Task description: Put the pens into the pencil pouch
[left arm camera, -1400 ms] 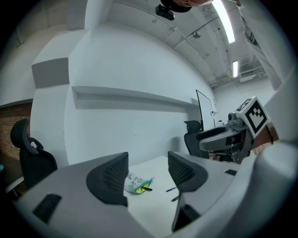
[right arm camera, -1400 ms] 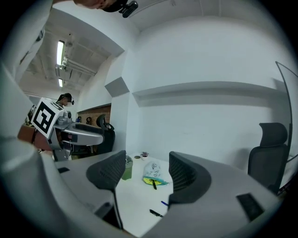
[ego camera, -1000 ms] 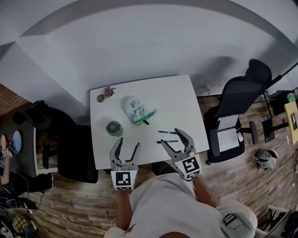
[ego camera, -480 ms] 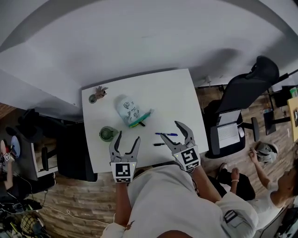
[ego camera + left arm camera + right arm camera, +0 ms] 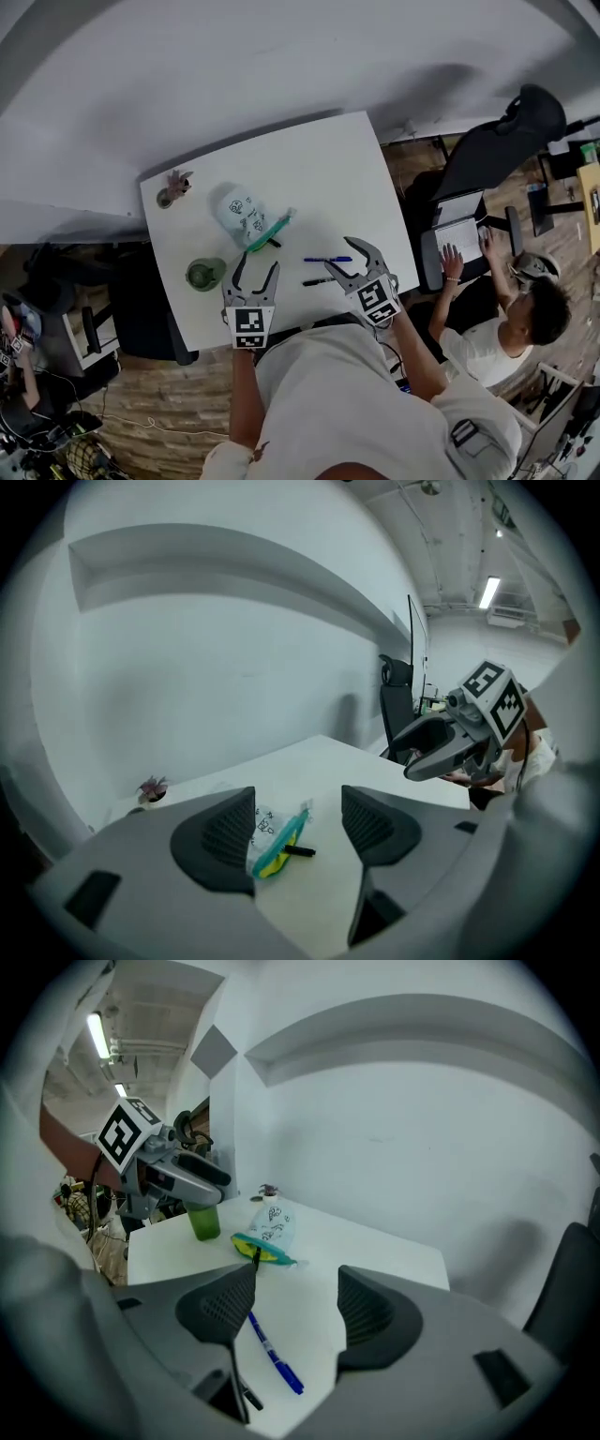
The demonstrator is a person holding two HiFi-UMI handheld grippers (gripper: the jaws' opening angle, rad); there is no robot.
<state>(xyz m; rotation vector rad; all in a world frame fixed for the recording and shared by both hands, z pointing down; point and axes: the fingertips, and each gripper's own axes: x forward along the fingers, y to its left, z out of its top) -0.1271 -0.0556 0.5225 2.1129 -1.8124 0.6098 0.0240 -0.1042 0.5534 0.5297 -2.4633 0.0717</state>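
Note:
A white printed pencil pouch [image 5: 240,216] lies on the white table [image 5: 319,178], its teal and yellow mouth [image 5: 269,232] facing me with a black pen [image 5: 273,244] poking out. A blue pen [image 5: 328,260] and another black pen [image 5: 318,280] lie loose to its right. My left gripper [image 5: 256,272] hovers near the front edge, aimed at the pouch [image 5: 267,841]; its jaws are closing with nothing between them. My right gripper [image 5: 349,264] hangs over the loose pens, its jaws likewise closing on nothing. The blue pen [image 5: 277,1358] lies below its fingers.
A green cup [image 5: 204,274] stands left of my left gripper, and a small potted plant [image 5: 172,187] sits at the table's far left corner. A black office chair [image 5: 502,141] and a seated person at a laptop [image 5: 487,323] are to the right.
Both grippers have come down and forward over the table's front edge. The table has shifted left and up in the head view, and a seated person has come into view at right.

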